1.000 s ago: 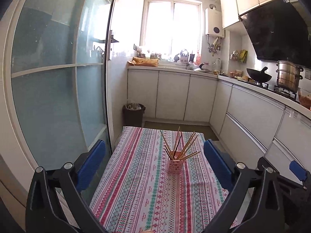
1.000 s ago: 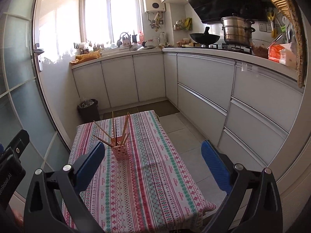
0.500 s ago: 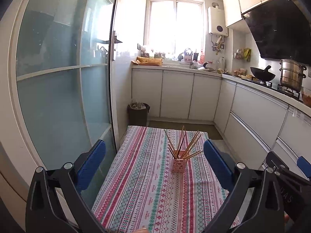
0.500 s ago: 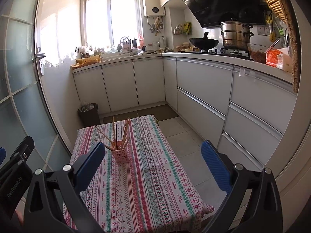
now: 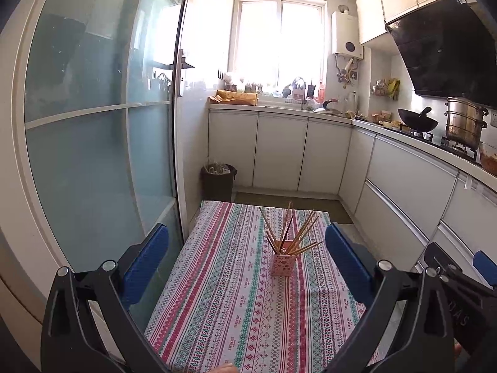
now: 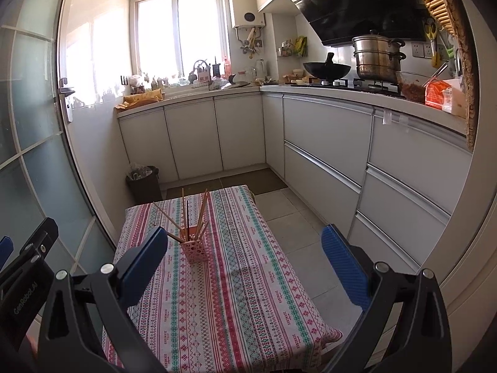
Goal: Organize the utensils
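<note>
Woven patterned cloth on table (image 5: 236, 295); wooden chopsticks (image 5: 292, 233); perforated pink plastic holder (image 5: 283, 264); shiny metal pot (image 6: 377, 54).

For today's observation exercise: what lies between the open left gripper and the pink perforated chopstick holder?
Only bare striped tablecloth lies between the left gripper and the pink perforated chopstick holder, per the left wrist view.

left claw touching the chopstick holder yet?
Apart. Left wrist view: left claw is open, the pink chopstick holder standing farther along the tablecloth, untouched.

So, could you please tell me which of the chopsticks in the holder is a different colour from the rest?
The dark, near-black chopstick, standing almost upright in the pink holder; the other chopsticks are light wood and splay outward.
</note>
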`<state>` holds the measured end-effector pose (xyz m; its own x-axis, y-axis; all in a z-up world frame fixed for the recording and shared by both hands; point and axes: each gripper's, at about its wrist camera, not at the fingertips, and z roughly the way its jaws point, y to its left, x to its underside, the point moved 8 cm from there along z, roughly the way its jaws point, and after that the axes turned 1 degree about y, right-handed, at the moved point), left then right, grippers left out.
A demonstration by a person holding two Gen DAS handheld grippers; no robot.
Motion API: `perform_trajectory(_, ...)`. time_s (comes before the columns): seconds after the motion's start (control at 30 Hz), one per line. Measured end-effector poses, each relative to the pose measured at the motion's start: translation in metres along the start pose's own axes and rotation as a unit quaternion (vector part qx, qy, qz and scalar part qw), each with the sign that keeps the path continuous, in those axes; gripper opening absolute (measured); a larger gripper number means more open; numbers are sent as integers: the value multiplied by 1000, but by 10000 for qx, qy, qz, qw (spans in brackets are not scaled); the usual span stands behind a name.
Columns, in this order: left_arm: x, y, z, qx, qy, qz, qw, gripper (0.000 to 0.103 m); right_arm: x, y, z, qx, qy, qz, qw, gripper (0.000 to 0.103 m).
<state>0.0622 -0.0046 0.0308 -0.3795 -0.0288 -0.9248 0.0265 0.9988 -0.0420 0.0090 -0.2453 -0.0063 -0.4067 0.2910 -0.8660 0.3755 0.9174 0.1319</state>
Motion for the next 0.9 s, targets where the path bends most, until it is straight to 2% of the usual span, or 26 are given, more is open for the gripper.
perform_trajectory(0.9,-5,0,-10,105,-48,-99,9999,96,-5,6,-8,-110,-44,-63,9999,97)
